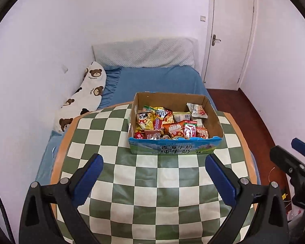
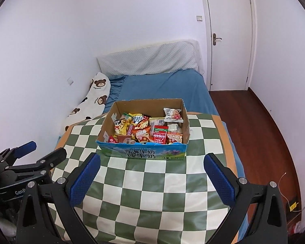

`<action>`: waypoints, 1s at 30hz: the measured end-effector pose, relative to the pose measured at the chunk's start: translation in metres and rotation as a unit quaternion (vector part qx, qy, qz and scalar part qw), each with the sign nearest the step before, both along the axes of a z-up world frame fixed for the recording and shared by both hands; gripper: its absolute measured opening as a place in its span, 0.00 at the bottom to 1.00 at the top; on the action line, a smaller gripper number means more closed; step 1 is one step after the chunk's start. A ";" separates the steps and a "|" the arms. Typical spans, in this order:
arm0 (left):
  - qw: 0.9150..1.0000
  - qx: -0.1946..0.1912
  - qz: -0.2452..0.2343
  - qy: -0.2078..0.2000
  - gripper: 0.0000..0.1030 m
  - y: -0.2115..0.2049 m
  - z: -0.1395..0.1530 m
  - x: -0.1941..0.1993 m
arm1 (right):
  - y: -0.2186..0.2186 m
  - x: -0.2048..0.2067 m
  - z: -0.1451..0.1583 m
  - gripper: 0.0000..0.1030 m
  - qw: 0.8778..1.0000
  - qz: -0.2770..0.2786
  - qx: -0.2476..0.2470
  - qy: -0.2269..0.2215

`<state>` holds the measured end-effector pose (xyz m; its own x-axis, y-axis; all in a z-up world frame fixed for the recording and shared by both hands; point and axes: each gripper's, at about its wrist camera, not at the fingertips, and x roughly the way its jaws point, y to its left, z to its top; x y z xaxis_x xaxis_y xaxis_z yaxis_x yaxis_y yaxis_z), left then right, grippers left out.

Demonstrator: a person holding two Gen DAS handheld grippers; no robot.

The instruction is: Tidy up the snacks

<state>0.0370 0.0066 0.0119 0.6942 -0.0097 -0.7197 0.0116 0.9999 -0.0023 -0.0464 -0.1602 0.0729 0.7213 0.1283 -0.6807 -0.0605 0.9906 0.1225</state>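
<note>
One blue-sheeted bed [image 1: 158, 79] lies behind the green-and-cream chequered cloth surface [image 1: 156, 183], which looks smooth and slightly glossy. Centred on its far half stands an open-topped corrugated cardboard carton with a blue printed front [image 1: 174, 146], holding crinkled foil and plastic snack packets [image 1: 170, 125] heaped unsorted. Judged so, sorting has not begun. Left tongs [image 1: 153, 180] and right tongs [image 2: 151, 180], black-framed with ribbed blue pads, hang released and empty, well short of the carton.
</note>
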 end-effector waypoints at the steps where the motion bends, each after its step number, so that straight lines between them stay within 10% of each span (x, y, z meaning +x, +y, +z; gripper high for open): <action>1: 1.000 -0.001 0.001 0.000 1.00 0.001 0.000 0.001 | 0.000 0.000 0.000 1.00 1.000 0.000 0.000 0.000; 30: 0.998 0.037 0.023 0.047 1.00 -0.019 -0.066 0.107 | -0.017 0.116 -0.063 1.00 0.998 -0.033 -0.034 0.032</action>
